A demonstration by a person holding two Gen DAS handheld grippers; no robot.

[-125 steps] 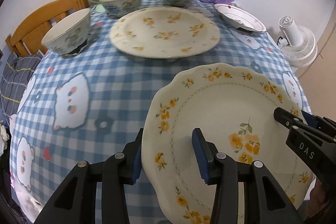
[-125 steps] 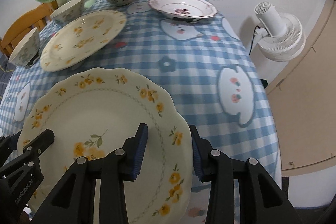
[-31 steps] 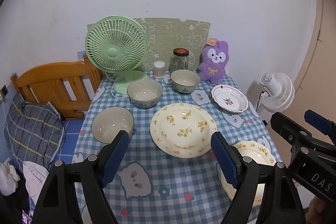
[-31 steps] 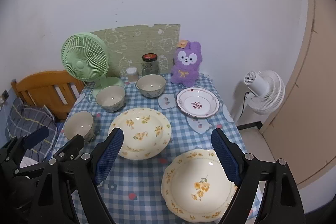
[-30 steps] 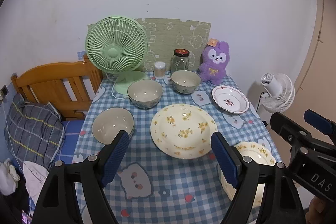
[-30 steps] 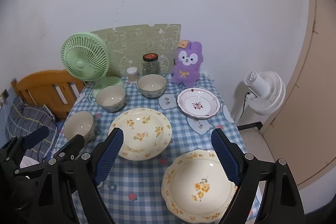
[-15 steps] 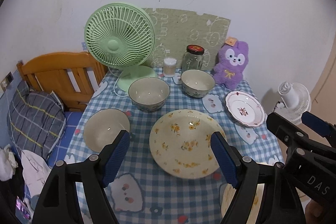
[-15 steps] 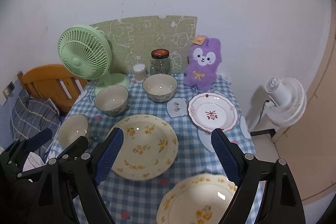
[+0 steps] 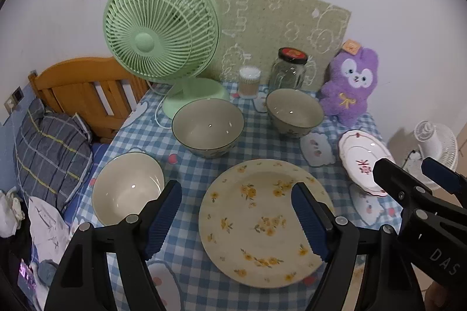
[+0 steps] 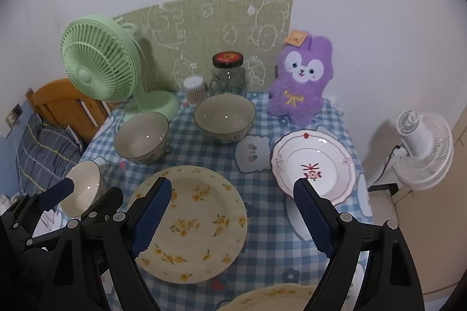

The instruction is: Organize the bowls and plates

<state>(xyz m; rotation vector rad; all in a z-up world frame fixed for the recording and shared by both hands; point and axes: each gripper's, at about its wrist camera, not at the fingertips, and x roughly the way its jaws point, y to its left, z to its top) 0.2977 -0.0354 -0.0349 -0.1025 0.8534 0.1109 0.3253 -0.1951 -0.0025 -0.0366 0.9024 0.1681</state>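
Observation:
A large cream plate with yellow flowers [image 9: 262, 220] [image 10: 192, 220] lies mid-table on the blue checked cloth. Three bowls stand behind and left of it: one at the left [image 9: 128, 188], one in the middle [image 9: 207, 127], one at the back [image 9: 294, 112]. A small white plate with a red mark [image 10: 313, 165] sits to the right. The rim of a second flowered plate [image 10: 277, 296] shows at the near edge. My left gripper [image 9: 236, 219] hangs open above the large plate's left side, holding nothing. My right gripper [image 10: 232, 216] is open and holds nothing, above the gap between the two plates.
At the back stand a green desk fan [image 9: 160, 28], a glass jar [image 9: 289, 68], a cotton-swab pot [image 9: 248, 82] and a purple plush toy [image 9: 350, 83]. A wooden bed frame [image 9: 84, 89] is left of the table; a white floor fan [image 10: 423, 144] is to the right.
Both grippers have moved forward and down toward the table; the dishes look larger. The near flowered plate, which both gripped some seconds ago, lies free and has slid to the views' bottom edge.

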